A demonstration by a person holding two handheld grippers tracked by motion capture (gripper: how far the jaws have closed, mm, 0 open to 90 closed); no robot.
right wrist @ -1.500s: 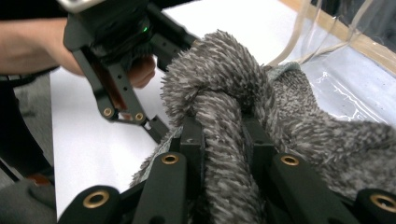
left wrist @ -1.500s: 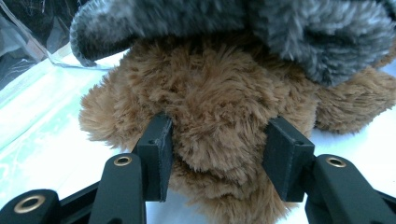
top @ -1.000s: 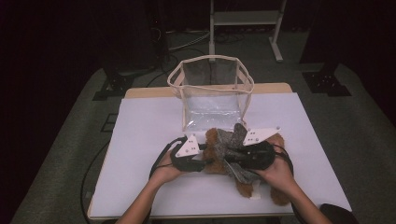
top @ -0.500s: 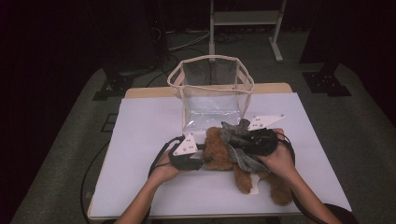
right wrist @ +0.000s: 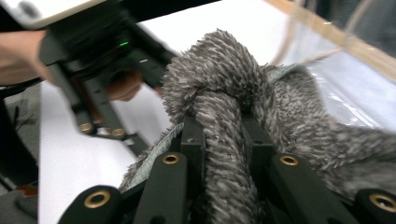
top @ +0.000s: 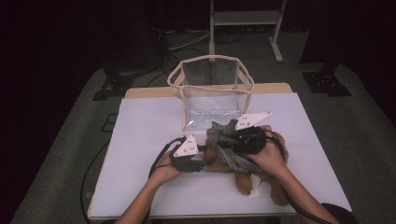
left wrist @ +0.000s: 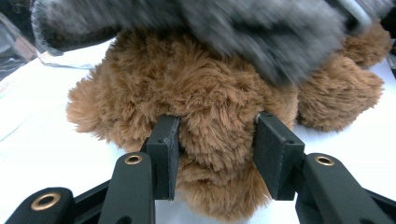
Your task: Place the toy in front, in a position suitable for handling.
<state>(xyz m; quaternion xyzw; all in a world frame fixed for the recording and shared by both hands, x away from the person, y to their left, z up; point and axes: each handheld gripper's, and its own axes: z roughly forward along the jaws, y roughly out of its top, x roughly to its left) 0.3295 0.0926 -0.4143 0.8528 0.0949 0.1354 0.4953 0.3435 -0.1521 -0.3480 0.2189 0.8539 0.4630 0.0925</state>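
The left hand-held gripper (left wrist: 217, 140) pinches a tuft of the brown teddy bear (left wrist: 201, 93), pinning it to the white counter (top: 149, 121). The right hand-held gripper (right wrist: 222, 130) is pressed together on a fold of the grey fuzzy cloth (right wrist: 224, 84), which drapes over the bear. In the high view the bear (top: 261, 179) lies lengthwise toward the person's right, between the two hands. The clear bag (top: 212, 91) stands open just beyond the cloth, nearer the right hand (top: 268, 156), so I judge the cloth goes forward into it.
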